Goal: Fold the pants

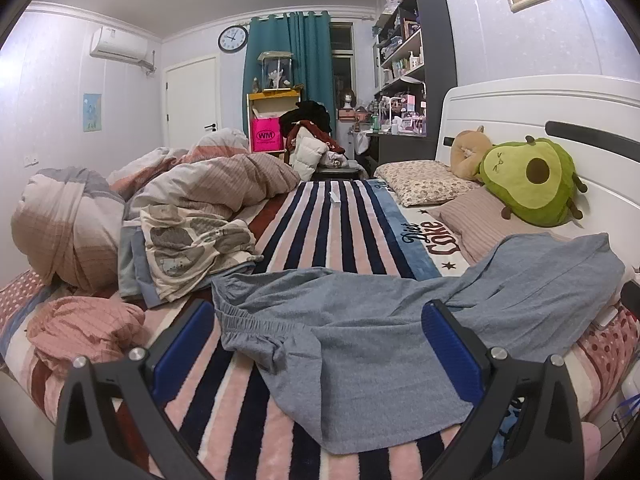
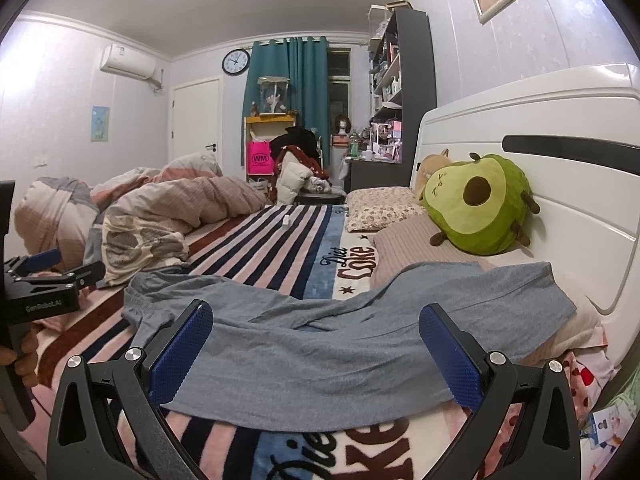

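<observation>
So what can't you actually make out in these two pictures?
- Small white object on the striped blanket: too small in both views to identify.
- Tan plush: mostly hidden behind the avocado plush.
- Pants: leg ends lie over a pillow, which they partly cover.

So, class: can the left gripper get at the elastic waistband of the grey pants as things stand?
Probably yes: the left gripper is open, the waistband lies flat between its fingers, and nothing covers it.

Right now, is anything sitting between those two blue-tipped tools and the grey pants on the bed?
Nothing visible. The grey pants lie spread on the striped blanket, directly ahead of the open left tool and right tool.
</observation>
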`<act>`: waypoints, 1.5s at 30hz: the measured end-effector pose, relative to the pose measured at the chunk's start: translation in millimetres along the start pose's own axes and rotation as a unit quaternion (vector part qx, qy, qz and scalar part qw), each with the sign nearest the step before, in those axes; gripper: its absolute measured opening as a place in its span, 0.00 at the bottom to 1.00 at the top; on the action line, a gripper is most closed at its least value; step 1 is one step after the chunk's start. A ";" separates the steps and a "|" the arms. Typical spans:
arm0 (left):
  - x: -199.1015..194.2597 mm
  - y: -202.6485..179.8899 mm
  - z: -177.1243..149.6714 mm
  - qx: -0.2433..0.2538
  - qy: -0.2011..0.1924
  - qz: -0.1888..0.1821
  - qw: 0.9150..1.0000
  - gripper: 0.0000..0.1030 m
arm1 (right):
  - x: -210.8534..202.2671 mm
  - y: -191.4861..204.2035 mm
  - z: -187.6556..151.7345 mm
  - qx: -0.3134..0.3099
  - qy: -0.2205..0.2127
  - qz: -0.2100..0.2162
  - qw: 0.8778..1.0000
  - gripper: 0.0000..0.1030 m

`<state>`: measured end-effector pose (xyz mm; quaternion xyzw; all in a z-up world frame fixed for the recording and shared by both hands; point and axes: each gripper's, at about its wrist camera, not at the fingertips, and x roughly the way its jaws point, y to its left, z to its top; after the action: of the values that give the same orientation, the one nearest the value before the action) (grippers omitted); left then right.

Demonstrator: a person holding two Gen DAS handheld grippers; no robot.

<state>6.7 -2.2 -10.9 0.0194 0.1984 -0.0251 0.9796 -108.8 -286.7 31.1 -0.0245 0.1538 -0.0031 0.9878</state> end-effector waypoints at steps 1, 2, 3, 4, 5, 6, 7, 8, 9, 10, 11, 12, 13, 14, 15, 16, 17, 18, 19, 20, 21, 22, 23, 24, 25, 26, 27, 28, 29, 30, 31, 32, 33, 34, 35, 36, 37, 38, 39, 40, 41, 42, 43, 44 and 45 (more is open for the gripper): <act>-0.3 1.3 0.4 -0.001 0.000 -0.001 1.000 0.99 | -1.4 3.0 0.3 0.000 -0.001 0.001 1.000 1.00; -0.3 0.9 0.4 -0.001 0.000 -0.001 1.000 0.99 | -2.8 5.5 1.1 0.001 -0.001 0.002 1.000 1.00; 0.1 0.5 0.7 0.000 0.001 0.000 1.000 0.99 | -2.1 6.2 0.7 0.001 -0.001 0.001 1.000 1.00; 0.0 0.6 0.5 0.000 0.001 0.001 1.000 0.99 | -1.9 5.8 0.7 0.001 0.000 0.001 1.000 1.00; -0.1 0.7 0.1 0.000 0.001 0.001 1.000 0.99 | -2.7 9.1 1.6 0.001 0.000 0.002 1.000 1.00; -0.4 0.9 -0.5 0.000 0.001 0.002 1.000 0.99 | -2.0 5.8 0.6 0.001 0.000 0.001 1.000 1.00; -0.3 1.3 -0.4 0.000 0.001 0.001 1.000 0.99 | -2.2 6.2 0.5 0.002 0.000 0.001 1.000 1.00; -0.5 0.8 -1.4 -0.001 0.003 0.001 1.000 0.99 | -2.9 8.4 1.1 0.002 0.001 0.001 1.000 1.00; 0.4 1.9 -1.0 -0.002 0.004 0.001 1.000 0.99 | -2.8 6.3 -0.1 0.003 0.001 0.001 1.000 1.00; 0.8 2.6 -1.4 -0.002 0.005 0.001 1.000 0.99 | -2.9 4.3 -1.9 0.003 0.001 0.002 1.000 1.00; 1.8 2.4 -3.3 -0.004 0.007 0.000 1.000 0.99 | -1.2 4.1 -6.3 0.004 0.002 0.003 1.000 1.00; 4.0 4.1 -3.3 -0.006 0.009 -0.001 1.000 0.99 | -2.6 4.9 -9.7 0.006 0.004 0.006 1.000 1.00; 8.0 5.8 -6.0 -0.010 0.016 -0.002 1.000 0.99 | -2.1 6.7 -10.9 0.007 0.006 0.007 1.000 1.00; 13.7 9.4 -7.7 -0.014 0.022 -0.006 1.000 0.99 | -1.1 10.0 -12.4 0.008 0.010 0.008 1.000 1.00; 21.6 12.6 -13.9 -0.020 0.035 -0.013 0.999 0.99 | 2.0 8.3 -14.6 0.009 0.014 0.008 1.000 1.00; 29.3 15.2 -19.7 -0.024 0.049 -0.016 0.998 0.99 | 5.1 9.5 -19.0 0.012 0.018 0.010 1.000 1.00; 42.6 19.0 -30.5 -0.032 0.079 -0.017 0.996 0.99 | 8.9 9.6 -23.7 0.018 0.019 0.014 1.000 1.00; 51.3 20.8 -36.5 -0.035 0.096 -0.017 0.995 0.99 | 16.1 6.6 -30.3 0.025 0.023 0.018 0.999 1.00; 60.2 22.2 -43.8 -0.036 0.110 -0.017 0.993 0.99 | 19.8 7.1 -36.4 0.032 0.027 0.022 0.999 1.00; 69.5 23.5 -52.1 -0.034 0.124 -0.013 0.992 0.99 | 24.1 8.7 -41.7 0.039 0.036 0.023 0.998 1.00; 77.9 24.1 -59.3 -0.031 0.134 -0.006 0.990 0.94 | 30.5 7.5 -47.5 0.045 0.047 0.023 0.998 1.00; 86.9 24.4 -66.0 -0.027 0.145 0.001 0.989 0.86 | 41.1 0.5 -53.1 0.051 0.057 0.024 0.997 1.00; 94.4 24.8 -70.1 -0.024 0.154 0.004 0.988 0.82 | 46.0 2.4 -58.4 0.054 0.066 0.023 0.996 1.00; 102.7 24.9 -74.9 -0.024 0.164 0.006 0.986 0.77 | 56.1 -8.4 -61.8 0.057 0.075 0.023 0.995 1.00; 110.6 24.8 -79.3 -0.024 0.172 0.006 0.985 0.73 | 63.5 -9.6 -65.3 0.059 0.084 0.022 0.994 1.00; 118.5 24.5 -83.4 -0.025 0.181 0.005 0.983 0.71 | 68.9 -10.2 -69.1 0.060 0.092 0.021 0.994 1.00; 124.5 23.7 -86.7 -0.026 0.190 0.003 0.981 0.66 | 76.1 -12.1 -72.3 0.061 0.100 0.020 0.993 1.00; 131.4 22.0 -89.6 -0.024 0.197 0.005 0.980 0.60 | 84.0 -16.7 -75.4 0.063 0.107 0.020 0.992 1.00; 139.5 20.4 -92.6 -0.021 0.205 0.014 0.978 0.56 | 87.9 -17.4 -78.4 0.064 0.112 0.019 0.991 1.00; 146.3 18.3 -94.7 -0.015 0.210 0.029 0.977 0.50 | 90.5 -19.1 -81.1 0.066 0.115 0.019 0.991 1.00; 152.1 18.1 -95.9 -0.010 0.211 0.041 0.977 0.45 | 94.8 -24.5 -84.9 0.068 0.119 0.020 0.990 1.00; 158.8 17.8 -97.3 -0.002 0.211 0.059 0.976 0.44 | 96.1 -24.9 -86.5 0.068 0.121 0.020 0.990 1.00; 163.6 17.6 -97.1 0.001 0.211 0.070 0.975 0.40 | 99.2 -29.1 -88.7 0.069 0.122 0.020 0.990 1.00; 166.6 18.9 -96.9 0.001 0.211 0.080 0.974 0.32 | 100.9 -30.9 -90.0 0.070 0.124 0.018 0.990 1.00; 168.3 21.9 -96.4 -0.004 0.210 0.087 0.974 0.27 | 101.8 -32.2 -90.8 0.070 0.125 0.017 0.990 1.00; 168.6 26.5 -95.3 -0.014 0.208 0.090 0.974 0.16 | 102.3 -34.7 -91.0 0.071 0.127 0.015 0.989 1.00; 166.9 31.2 -94.1 -0.026 0.203 0.090 0.975 0.09 | 103.0 -35.9 -91.8 0.072 0.128 0.013 0.989 1.00; 162.5 39.2 -91.9 -0.043 0.190 0.092 0.976 0.08 | 104.3 -37.5 -93.0 0.074 0.130 0.011 0.989 1.00; 159.1 45.9 -89.4 -0.054 0.182 0.100 0.977 0.04 | 106.0 -41.2 -94.5 0.077 0.133 0.011 0.988 1.00; 154.8 54.5 -86.0 -0.064 0.172 0.109 0.977 0.04 | 107.2 -43.9 -95.9 0.080 0.136 0.011 0.987 1.00; 151.2 61.3 -83.2 -0.072 0.164 0.114 0.977 0.04 | 108.6 -46.4 -97.4 0.083 0.139 0.010 0.987 1.00; 147.4 69.4 -79.5 -0.082 0.157 0.117 0.977 0.03 | 109.1 -48.7 -98.7 0.086 0.142 0.008 0.986 1.00; 144.8 76.4 -76.3 -0.088 0.152 0.121 0.977 0.03 | 109.7 -51.6 -100.8 0.089 0.146 0.006 0.985 1.00; 141.7 83.6 -73.2 -0.092 0.146 0.128 0.977 0.03 | 110.4 -55.1 -102.8 0.093 0.151 0.001 0.984 1.00; 138.9 89.9 -70.5 -0.096 0.141 0.135 0.976 0.03 | 110.1 -58.3 -104.2 0.097 0.153 -0.001 0.983 1.00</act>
<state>112.2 85.2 -127.4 -0.0452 0.3313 0.1292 0.9336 -35.4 -351.4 -98.6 0.0717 0.3023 -0.0224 0.9502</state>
